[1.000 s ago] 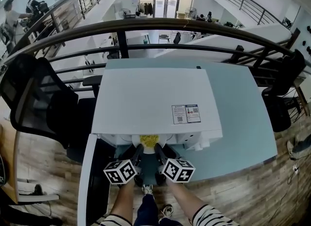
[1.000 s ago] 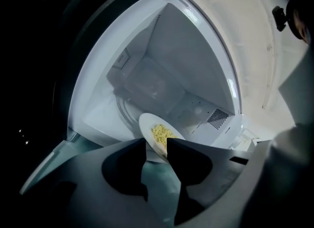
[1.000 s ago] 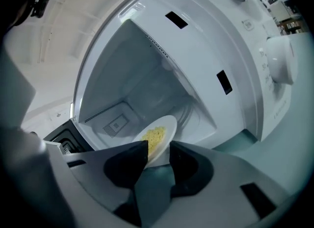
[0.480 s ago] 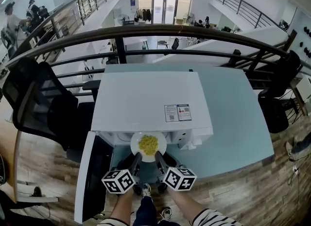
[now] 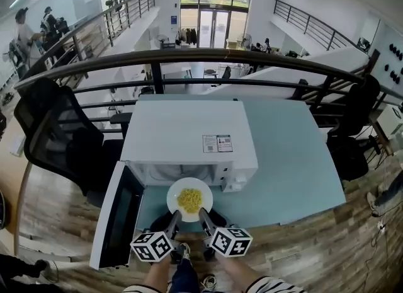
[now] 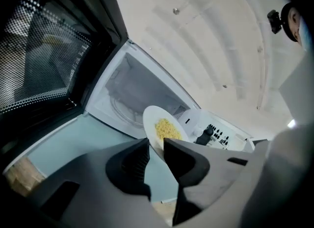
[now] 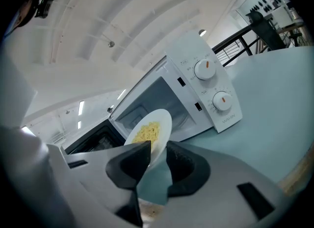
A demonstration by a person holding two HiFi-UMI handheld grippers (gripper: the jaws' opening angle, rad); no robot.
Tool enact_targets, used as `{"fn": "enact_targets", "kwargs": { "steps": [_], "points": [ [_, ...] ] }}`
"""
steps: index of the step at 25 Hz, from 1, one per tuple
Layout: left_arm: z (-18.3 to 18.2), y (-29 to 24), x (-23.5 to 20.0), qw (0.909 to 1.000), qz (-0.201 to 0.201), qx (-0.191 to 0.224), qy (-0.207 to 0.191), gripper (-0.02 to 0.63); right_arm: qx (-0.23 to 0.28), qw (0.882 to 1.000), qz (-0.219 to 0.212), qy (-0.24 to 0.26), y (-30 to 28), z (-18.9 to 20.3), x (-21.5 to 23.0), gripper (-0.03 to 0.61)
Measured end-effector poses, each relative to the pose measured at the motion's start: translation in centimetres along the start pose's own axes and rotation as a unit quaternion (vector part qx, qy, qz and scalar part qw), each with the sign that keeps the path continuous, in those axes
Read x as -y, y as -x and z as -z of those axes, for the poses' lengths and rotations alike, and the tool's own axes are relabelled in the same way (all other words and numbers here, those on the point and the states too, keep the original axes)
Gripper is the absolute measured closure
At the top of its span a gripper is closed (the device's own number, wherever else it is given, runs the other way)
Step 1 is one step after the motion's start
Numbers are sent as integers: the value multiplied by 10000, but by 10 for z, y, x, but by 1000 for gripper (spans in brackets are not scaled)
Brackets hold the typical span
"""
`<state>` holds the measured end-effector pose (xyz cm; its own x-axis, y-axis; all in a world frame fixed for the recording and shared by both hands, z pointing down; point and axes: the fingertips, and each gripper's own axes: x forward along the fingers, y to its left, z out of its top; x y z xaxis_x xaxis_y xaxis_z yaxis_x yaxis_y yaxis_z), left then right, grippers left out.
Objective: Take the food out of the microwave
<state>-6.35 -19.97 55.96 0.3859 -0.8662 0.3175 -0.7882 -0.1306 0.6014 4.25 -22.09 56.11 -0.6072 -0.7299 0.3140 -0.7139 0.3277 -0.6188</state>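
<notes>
The plate (image 5: 178, 190) with the yellow food (image 5: 190, 200) is already out of the microwave (image 5: 189, 135). It hangs in the air just in front of the open cavity, above the table (image 5: 296, 159), and the door (image 5: 116, 222) is swung wide to the left so that nothing blocks the way. Two grippers share the load, I think, because a thin rim held from one side only would tip. The left gripper (image 5: 174, 216) takes the near rim on its left part and the right gripper (image 5: 203, 213) on its right part, so the plate sits about level. Both pairs of jaws have just been closing and are now narrowed onto the rim, one jaw above and one below, clamped on the plate and nothing else.
</notes>
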Motion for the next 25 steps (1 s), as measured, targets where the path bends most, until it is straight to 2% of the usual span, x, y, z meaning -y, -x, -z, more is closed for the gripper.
{"fn": "enact_targets", "kwargs": {
  "steps": [11,25],
  "points": [
    [25,58,38,9998,81,162,-39,509,45,9998,-173,116,67,12,-24,476],
    [53,111,71,9994,270,206,-109,509,202,9995,-183,143,131,31,-42,480]
  ]
}}
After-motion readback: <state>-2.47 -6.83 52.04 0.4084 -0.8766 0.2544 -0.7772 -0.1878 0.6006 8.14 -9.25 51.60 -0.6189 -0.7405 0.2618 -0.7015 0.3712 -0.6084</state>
